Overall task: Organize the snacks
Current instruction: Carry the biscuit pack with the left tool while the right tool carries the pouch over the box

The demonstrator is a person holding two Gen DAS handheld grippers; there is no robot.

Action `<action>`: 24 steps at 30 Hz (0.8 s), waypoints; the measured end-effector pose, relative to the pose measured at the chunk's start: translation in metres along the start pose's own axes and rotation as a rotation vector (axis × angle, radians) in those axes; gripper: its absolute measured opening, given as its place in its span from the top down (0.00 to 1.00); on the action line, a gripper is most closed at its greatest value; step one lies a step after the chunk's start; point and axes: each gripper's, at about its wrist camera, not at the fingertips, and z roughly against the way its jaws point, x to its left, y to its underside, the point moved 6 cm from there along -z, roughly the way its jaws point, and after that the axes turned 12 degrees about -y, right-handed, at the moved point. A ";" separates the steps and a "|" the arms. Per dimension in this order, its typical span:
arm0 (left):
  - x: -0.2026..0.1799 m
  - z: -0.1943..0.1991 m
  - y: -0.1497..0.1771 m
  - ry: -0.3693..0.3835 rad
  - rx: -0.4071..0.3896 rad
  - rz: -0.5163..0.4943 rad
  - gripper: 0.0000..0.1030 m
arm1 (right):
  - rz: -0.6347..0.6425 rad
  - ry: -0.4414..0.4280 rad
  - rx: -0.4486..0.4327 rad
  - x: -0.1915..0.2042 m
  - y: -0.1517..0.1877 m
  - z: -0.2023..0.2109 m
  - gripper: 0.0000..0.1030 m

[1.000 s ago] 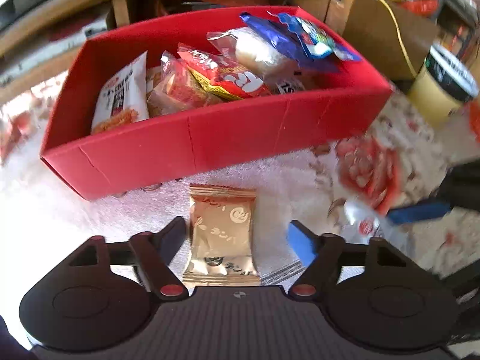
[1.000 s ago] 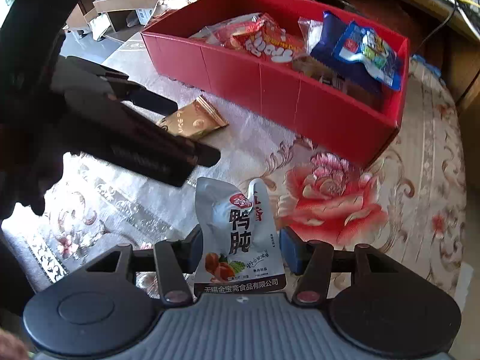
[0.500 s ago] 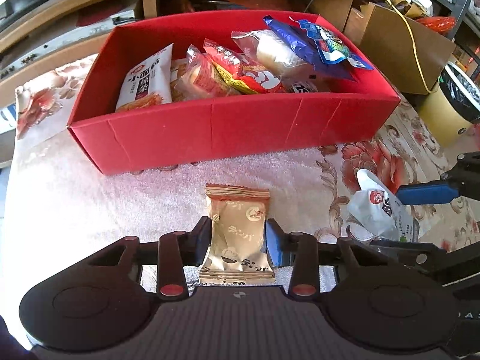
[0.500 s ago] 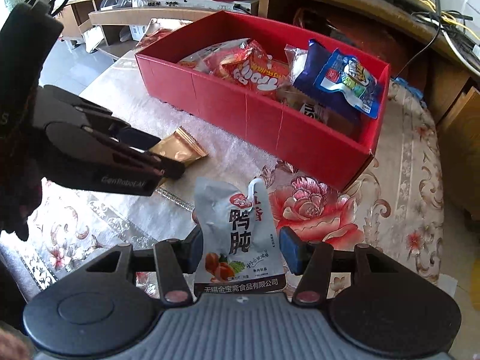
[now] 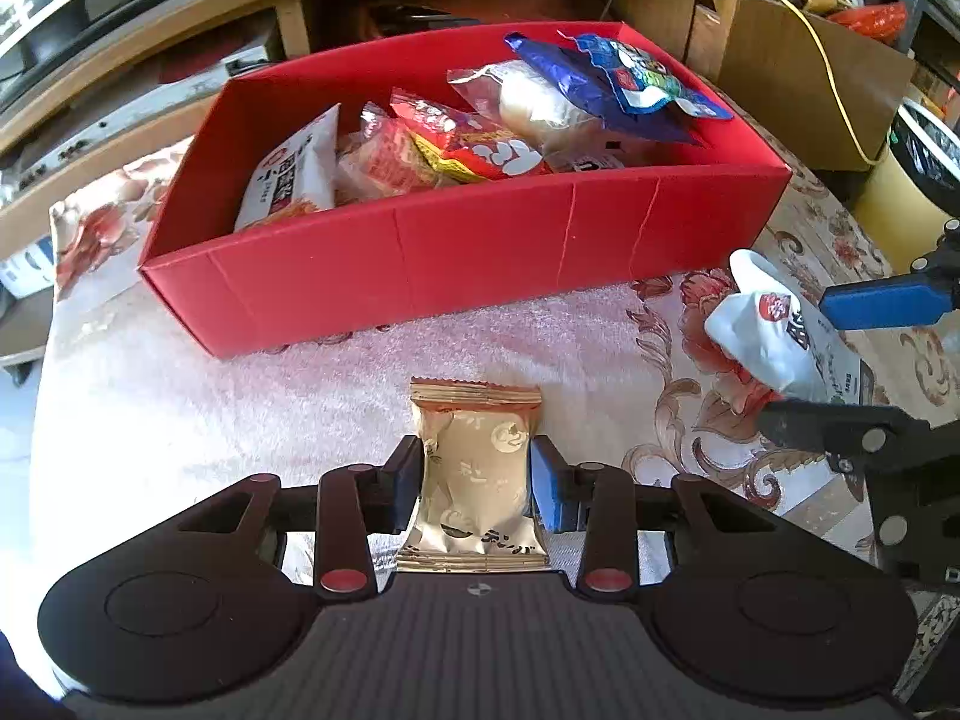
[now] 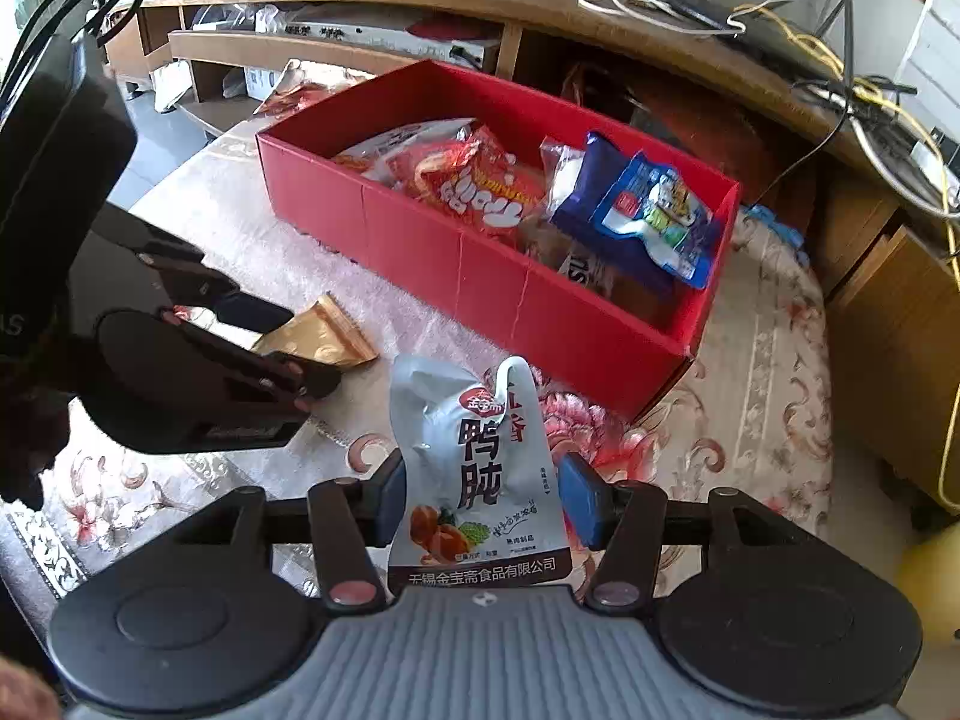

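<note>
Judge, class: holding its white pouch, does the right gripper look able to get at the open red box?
Probably yes. The right gripper is shut on the white pouch, and the red box lies just ahead with its top open. Only bare tablecloth lies between; the left gripper, gripping the gold packet, is off to one side.

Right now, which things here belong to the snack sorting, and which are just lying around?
Part of the job:
- gold packet, in the left gripper
- white pouch, in the right gripper
- red box of snacks

Just lying about:
- cardboard box
- yellow cable
</note>
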 end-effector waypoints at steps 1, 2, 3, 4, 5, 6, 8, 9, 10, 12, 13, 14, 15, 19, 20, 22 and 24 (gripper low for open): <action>0.002 0.002 0.000 0.003 -0.004 0.013 0.55 | 0.000 0.003 -0.005 0.000 -0.001 0.001 0.50; 0.003 0.004 -0.001 0.007 -0.008 0.024 0.55 | 0.001 0.008 -0.010 -0.001 -0.002 0.002 0.50; 0.005 0.006 -0.002 0.011 -0.014 0.034 0.55 | 0.003 0.013 -0.015 -0.001 -0.003 0.003 0.50; 0.007 0.009 -0.003 0.015 -0.022 0.047 0.55 | 0.004 0.020 -0.021 -0.001 -0.003 0.005 0.50; 0.009 0.012 -0.004 0.019 -0.029 0.059 0.55 | 0.005 0.024 -0.027 -0.002 -0.005 0.006 0.50; 0.011 0.015 -0.006 0.024 -0.036 0.072 0.55 | 0.002 0.026 -0.034 -0.002 -0.006 0.008 0.50; 0.015 0.023 -0.008 0.030 -0.052 0.092 0.55 | 0.003 0.034 -0.045 -0.002 -0.009 0.010 0.50; 0.017 0.026 -0.010 0.032 -0.060 0.102 0.55 | 0.004 0.039 -0.050 -0.002 -0.011 0.010 0.50; 0.019 0.029 -0.012 0.036 -0.069 0.113 0.55 | 0.005 0.045 -0.056 -0.002 -0.012 0.011 0.50; 0.021 0.034 -0.017 0.042 -0.086 0.130 0.55 | 0.005 0.052 -0.066 -0.004 -0.016 0.013 0.50; 0.022 0.036 -0.020 0.044 -0.095 0.139 0.55 | 0.004 0.057 -0.073 -0.004 -0.018 0.014 0.50; 0.023 0.038 -0.024 0.047 -0.104 0.147 0.55 | 0.004 0.062 -0.081 -0.005 -0.021 0.015 0.50; 0.024 0.040 -0.027 0.050 -0.112 0.153 0.55 | 0.002 0.065 -0.089 -0.006 -0.024 0.016 0.50; 0.027 0.049 -0.042 0.057 -0.153 0.175 0.55 | -0.014 0.073 -0.128 -0.010 -0.039 0.022 0.50; 0.027 0.051 -0.047 0.058 -0.164 0.183 0.55 | -0.017 0.077 -0.138 -0.011 -0.043 0.023 0.50; 0.029 0.054 -0.055 0.059 -0.181 0.196 0.55 | -0.028 0.083 -0.160 -0.015 -0.050 0.026 0.50; 0.030 0.056 -0.064 0.059 -0.195 0.210 0.55 | -0.049 0.087 -0.182 -0.021 -0.060 0.029 0.50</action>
